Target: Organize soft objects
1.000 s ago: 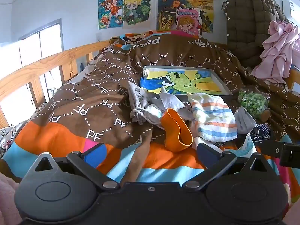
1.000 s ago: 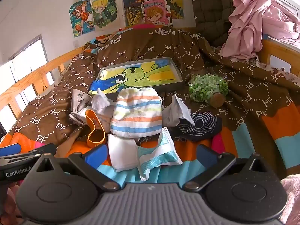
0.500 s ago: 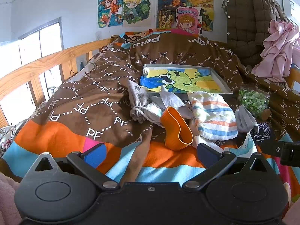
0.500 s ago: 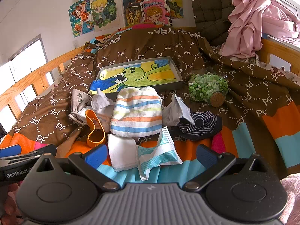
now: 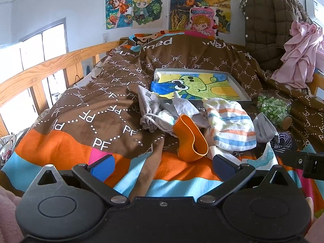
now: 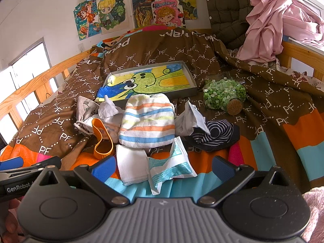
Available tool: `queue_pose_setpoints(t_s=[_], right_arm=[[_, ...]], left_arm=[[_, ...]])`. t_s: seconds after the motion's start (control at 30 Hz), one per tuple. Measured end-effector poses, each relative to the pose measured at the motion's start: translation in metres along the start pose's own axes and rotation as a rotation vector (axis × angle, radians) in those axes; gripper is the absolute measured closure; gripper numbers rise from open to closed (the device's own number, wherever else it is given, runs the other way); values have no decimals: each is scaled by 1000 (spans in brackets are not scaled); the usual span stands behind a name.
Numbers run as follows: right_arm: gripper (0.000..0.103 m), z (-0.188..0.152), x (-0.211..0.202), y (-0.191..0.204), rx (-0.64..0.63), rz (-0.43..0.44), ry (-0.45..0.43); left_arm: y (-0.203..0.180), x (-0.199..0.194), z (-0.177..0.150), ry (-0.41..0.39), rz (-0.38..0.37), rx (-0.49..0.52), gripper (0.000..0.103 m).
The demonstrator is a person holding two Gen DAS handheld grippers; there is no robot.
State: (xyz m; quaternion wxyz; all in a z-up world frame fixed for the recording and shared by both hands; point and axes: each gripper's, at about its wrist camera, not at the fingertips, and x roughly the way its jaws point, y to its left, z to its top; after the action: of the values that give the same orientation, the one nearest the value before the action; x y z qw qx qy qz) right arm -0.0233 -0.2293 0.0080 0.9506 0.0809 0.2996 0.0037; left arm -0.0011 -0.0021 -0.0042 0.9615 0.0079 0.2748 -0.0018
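Observation:
A heap of soft things lies mid-bed: a striped towel [image 6: 148, 120] [image 5: 230, 124], a grey drawstring pouch [image 6: 86, 109] [image 5: 149, 105], pale grey cloths [image 6: 189, 118], a dark dotted sock [image 6: 215, 134], a white folded cloth [image 6: 131, 165], a teal-and-white cloth [image 6: 171, 167] and an orange squashed silicone cup [image 5: 191, 139] [image 6: 101, 139]. My left gripper [image 5: 163, 166] is open and empty, just short of the cup. My right gripper [image 6: 163, 166] is open and empty over the white and teal cloths.
A grey tray [image 6: 193, 86] [image 5: 242, 94] with a frog drawing lies behind the heap. A corked jar of green bits [image 6: 224, 95] lies to its right. A wooden rail [image 5: 40, 70] runs along the left. A pink garment [image 6: 271, 22] and a brown jacket [image 5: 271, 24] hang at the right.

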Motion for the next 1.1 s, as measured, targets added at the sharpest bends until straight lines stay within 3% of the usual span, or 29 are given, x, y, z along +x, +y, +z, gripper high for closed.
queue_pose_setpoints(t_s=[1.1], right_arm=[[0, 0, 0, 0, 3, 1, 3]], left_arm=[[1, 1, 2, 5, -1, 1, 1]])
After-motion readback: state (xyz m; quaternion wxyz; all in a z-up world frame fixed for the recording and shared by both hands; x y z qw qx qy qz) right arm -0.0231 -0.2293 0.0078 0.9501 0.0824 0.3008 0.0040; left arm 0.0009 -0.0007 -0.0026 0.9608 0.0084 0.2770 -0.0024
